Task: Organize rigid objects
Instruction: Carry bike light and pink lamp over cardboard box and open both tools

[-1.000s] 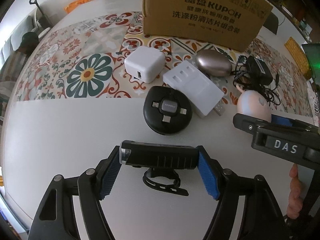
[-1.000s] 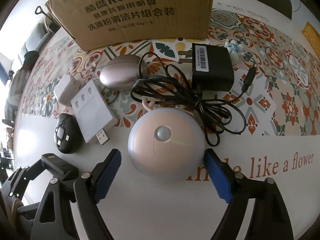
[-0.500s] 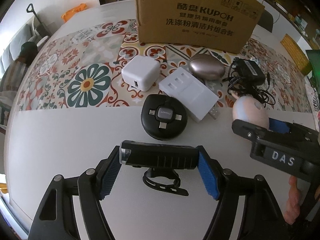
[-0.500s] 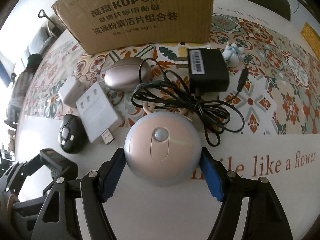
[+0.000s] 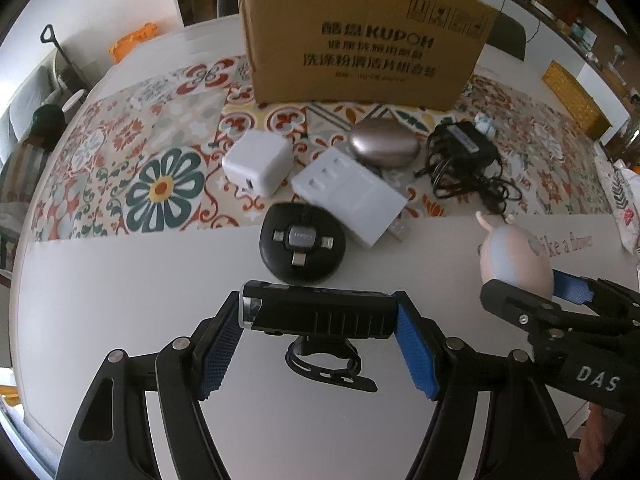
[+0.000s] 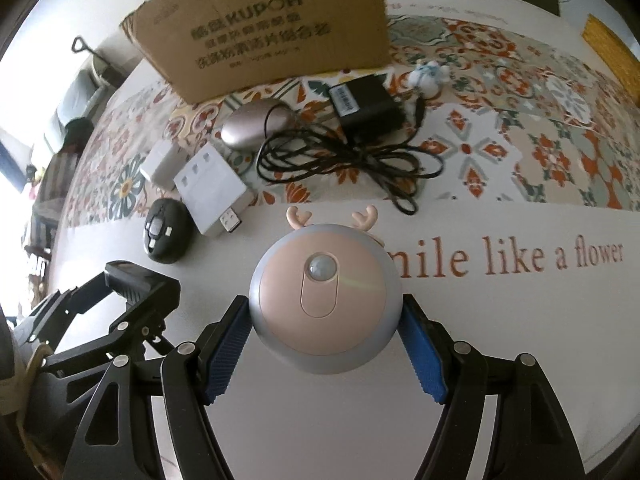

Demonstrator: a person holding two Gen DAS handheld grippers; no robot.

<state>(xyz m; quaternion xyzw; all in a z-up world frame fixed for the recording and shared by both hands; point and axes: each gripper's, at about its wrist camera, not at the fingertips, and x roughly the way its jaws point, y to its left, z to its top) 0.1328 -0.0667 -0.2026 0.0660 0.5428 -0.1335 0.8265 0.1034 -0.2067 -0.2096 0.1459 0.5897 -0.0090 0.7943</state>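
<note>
My left gripper is shut on a black bike light with a strap mount hanging under it, held above the white table. My right gripper is shut on a round pink night light with small antlers, lifted off the table; it also shows at the right of the left wrist view as the night light. Behind them stands an open cardboard box. Before it lie a white charger cube, a white hub, a black round cable case, a bronze oval case and a black adapter with cord.
A patterned runner crosses the table under the small objects. A little white figurine sits to the right of the box. A yellow object lies at the far right. The left gripper hangs to the left of my right gripper.
My right gripper closed on the pink night light and lifted it back from the cord, toward the near table edge. The left gripper kept its hold on the bike light and rose slightly.
</note>
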